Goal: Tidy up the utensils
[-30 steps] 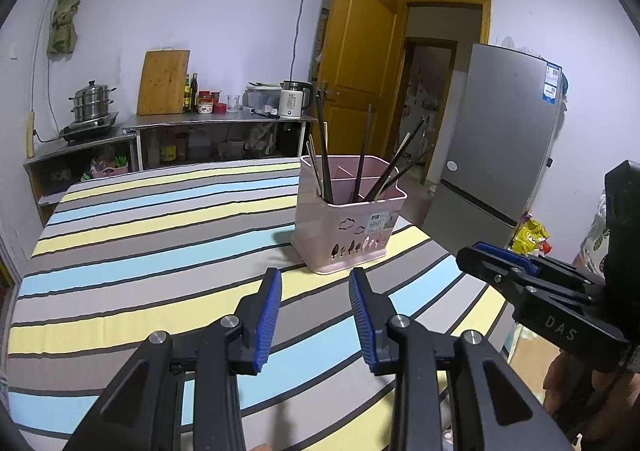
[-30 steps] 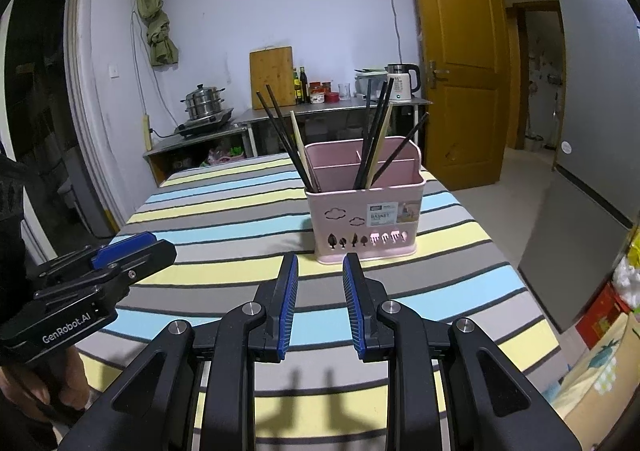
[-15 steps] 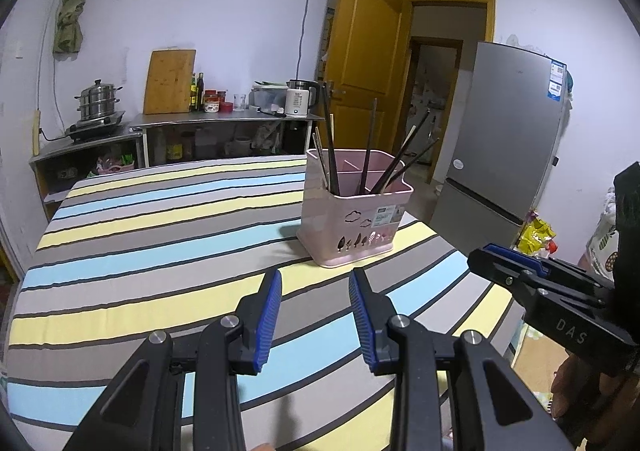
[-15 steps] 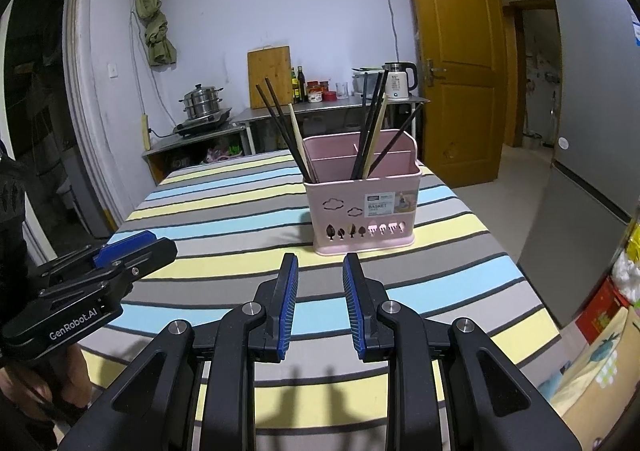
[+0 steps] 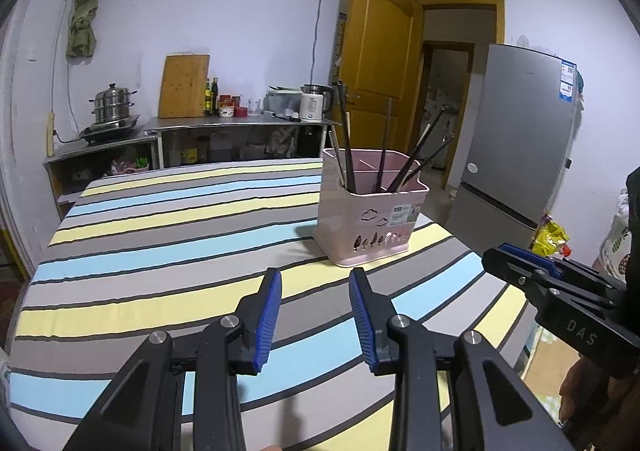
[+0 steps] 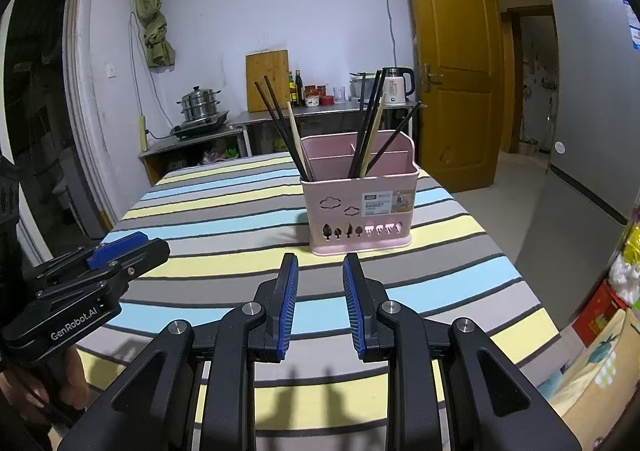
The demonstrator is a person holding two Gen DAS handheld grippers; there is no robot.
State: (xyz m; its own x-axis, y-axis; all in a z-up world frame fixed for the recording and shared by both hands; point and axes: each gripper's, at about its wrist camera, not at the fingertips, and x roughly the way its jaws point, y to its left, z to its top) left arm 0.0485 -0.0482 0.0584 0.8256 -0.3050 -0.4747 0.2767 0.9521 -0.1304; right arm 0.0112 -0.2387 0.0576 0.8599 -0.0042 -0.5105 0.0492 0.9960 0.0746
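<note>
Left claw (image 5: 315, 287) parted, blue pads facing each other with a clear gap, nothing between them, hovering over the striped cloth of the bench (image 5: 168, 251). Right claw (image 6: 320, 271) likewise parted and empty, above the same cloth, aimed at the basket. Each claw shows in the other's view: the right one at the right edge of the left wrist view, the left one at the lower left of the right wrist view, held in a hand (image 6: 44, 391); both sit apart from the basket.

Just beyond the claw tips, pink utensil basket (image 6: 360, 207) stands upright on the bench, toward its right side, white label and cloud and tree cut-outs on the front wall. Chopsticks (image 6: 280, 123) stand in it, leaning outward: dark ones and a pale one at the left end, more dark ones and a pale one (image 6: 372, 139) toward the right compartments. No loose utensils seen on the cloth.

Behind the bench: steel counter (image 6: 320, 113) with cutting board (image 6: 267, 81), bottles, jars, kettle (image 6: 396, 85); steamer pot (image 6: 199, 103) on a burner to the left. Wooden door (image 6: 452, 63) open, grey fridge (image 5: 520, 131) at right.
</note>
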